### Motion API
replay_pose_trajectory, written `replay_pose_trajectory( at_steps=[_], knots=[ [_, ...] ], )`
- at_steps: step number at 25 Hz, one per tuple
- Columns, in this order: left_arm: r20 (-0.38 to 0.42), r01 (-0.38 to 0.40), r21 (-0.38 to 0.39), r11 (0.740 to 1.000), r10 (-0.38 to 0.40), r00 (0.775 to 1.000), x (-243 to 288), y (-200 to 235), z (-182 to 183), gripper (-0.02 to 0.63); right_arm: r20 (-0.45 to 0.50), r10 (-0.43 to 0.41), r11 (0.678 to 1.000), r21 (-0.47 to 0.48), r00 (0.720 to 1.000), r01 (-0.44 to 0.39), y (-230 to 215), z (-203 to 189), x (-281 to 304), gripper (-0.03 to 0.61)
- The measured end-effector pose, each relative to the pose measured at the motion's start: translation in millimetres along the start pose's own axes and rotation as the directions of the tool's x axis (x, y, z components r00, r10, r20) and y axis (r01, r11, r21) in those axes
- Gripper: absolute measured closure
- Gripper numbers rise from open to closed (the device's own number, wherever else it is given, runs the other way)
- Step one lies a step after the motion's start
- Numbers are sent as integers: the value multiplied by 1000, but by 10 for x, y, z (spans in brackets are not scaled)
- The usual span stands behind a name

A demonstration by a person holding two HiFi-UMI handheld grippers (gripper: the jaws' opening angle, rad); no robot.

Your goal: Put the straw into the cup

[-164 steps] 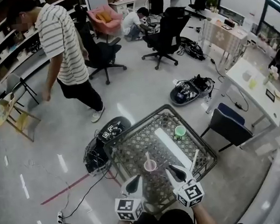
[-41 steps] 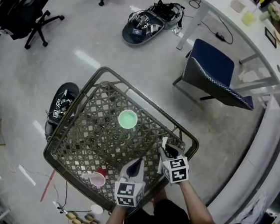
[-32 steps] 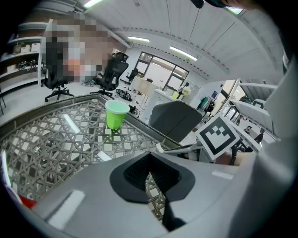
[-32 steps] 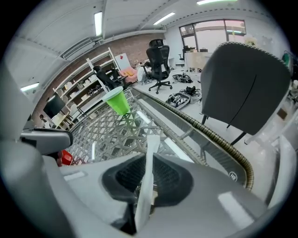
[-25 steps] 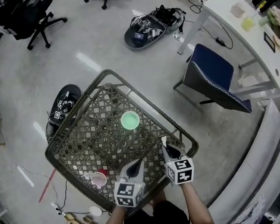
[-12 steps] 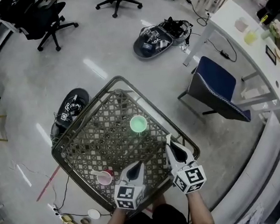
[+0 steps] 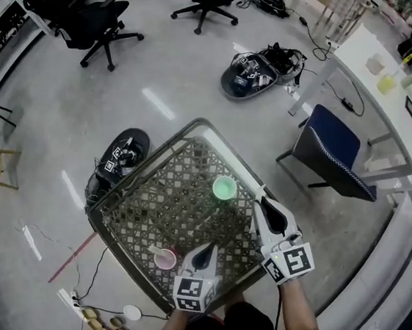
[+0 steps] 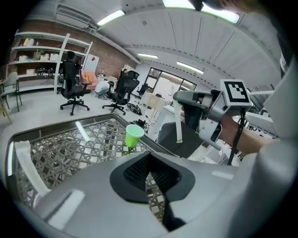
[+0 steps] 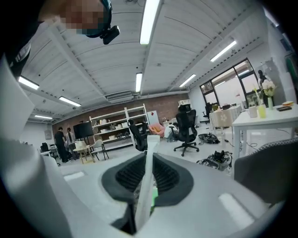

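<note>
- At the lattice tabletop's [image 7: 159, 210] right edge, the straw [image 9: 147, 181] is clamped in the right hand-held gripper [image 7: 264, 204], near the green cup [image 7: 224, 188].
- The left hand-held gripper [image 7: 205, 254] is seen closed and empty.

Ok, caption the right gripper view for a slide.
Right gripper shut on a white straw, green cup glimpsed between the jaws, office chair and shelves beyond.

Bright ceiling strip lights [image 9: 150, 21] glare off the floor [image 7: 156, 103]; fisheye edges darken.
</note>
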State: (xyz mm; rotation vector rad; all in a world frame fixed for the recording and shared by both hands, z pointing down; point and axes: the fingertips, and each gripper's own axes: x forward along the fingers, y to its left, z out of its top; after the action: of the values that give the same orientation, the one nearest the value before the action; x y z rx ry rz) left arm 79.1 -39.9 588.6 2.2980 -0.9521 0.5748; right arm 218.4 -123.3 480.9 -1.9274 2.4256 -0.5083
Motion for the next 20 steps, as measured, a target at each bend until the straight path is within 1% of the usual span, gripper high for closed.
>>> replay_pose_trajectory(
  at_steps=[4,11,15,20],
  knots=[
    [14,-17,-17,1000,17,1000,-55,108,13,607,49,26,999,-28,998,-24,79,162,232,526],
    [19,-33,-30,999,34,999,-43,230,-39,607,118,53,997,-63,992,-46,79,269,603,526],
    [16,-46,-47,998,47,999,-16,321,-93,607,120,64,996,-67,991,-57,54,167,834,526],
    [16,-63,-76,995,65,998,102,472,-160,607,86,86,994,-78,993,-79,56,-94,1066,526]
  ],
)
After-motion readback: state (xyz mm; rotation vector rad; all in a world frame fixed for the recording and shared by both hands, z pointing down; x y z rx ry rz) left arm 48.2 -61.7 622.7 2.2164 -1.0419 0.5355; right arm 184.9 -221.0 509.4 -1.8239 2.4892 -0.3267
